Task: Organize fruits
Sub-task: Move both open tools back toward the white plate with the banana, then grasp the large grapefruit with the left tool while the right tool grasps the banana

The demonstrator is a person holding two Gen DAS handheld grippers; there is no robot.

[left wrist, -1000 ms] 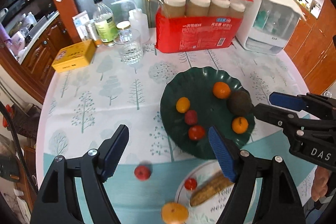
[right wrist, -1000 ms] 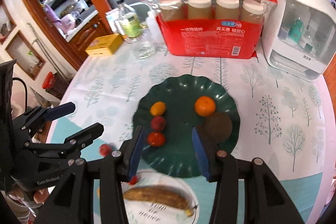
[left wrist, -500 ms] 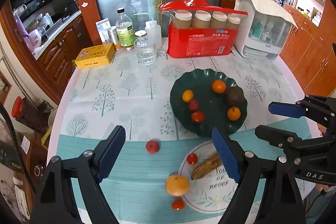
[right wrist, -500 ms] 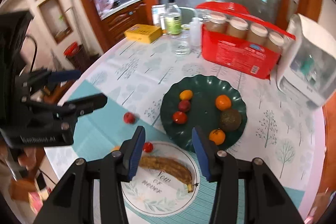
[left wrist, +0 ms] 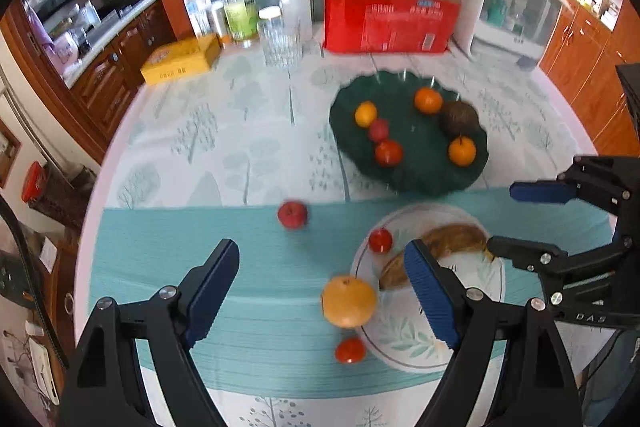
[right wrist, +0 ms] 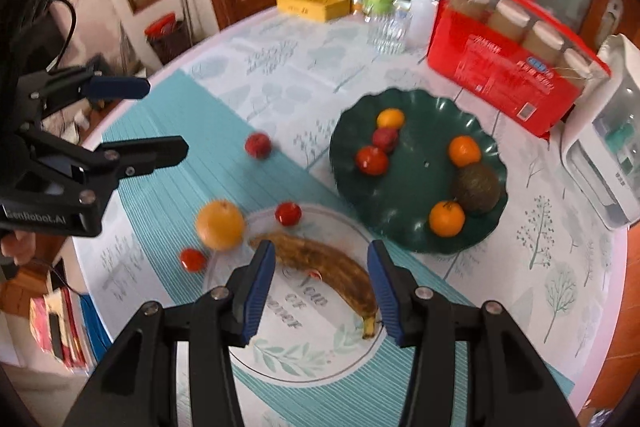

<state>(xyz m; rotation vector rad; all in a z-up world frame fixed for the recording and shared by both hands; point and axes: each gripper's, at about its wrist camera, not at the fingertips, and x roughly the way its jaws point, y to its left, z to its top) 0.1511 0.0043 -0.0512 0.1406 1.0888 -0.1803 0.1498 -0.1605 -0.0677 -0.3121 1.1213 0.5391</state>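
A dark green plate [left wrist: 420, 171] [right wrist: 416, 227] holds several fruits: oranges, red fruits and a dark avocado [right wrist: 478, 187]. A white plate [left wrist: 472, 327] [right wrist: 304, 347] holds a brown banana [right wrist: 324, 263] and a small red fruit [right wrist: 288, 213]. A large orange [left wrist: 349, 301] [right wrist: 220, 225], a small red tomato [left wrist: 350, 349] [right wrist: 193, 259] and a red apple [left wrist: 293, 214] [right wrist: 258, 145] lie on the teal mat. My left gripper [left wrist: 324, 287] is open and empty above the orange. My right gripper [right wrist: 322, 283] is open and empty over the banana.
At the back of the round table stand a red pack of jars [left wrist: 390, 15], a white appliance [left wrist: 516, 7], a glass [left wrist: 280, 43], bottles [left wrist: 240, 11] and a yellow box [left wrist: 182, 61]. Wooden cabinets [left wrist: 588, 75] surround the table.
Both grippers have pulled back and up from the green plate toward the near side of the table. An orange now lies on the green plate where the right gripper was.
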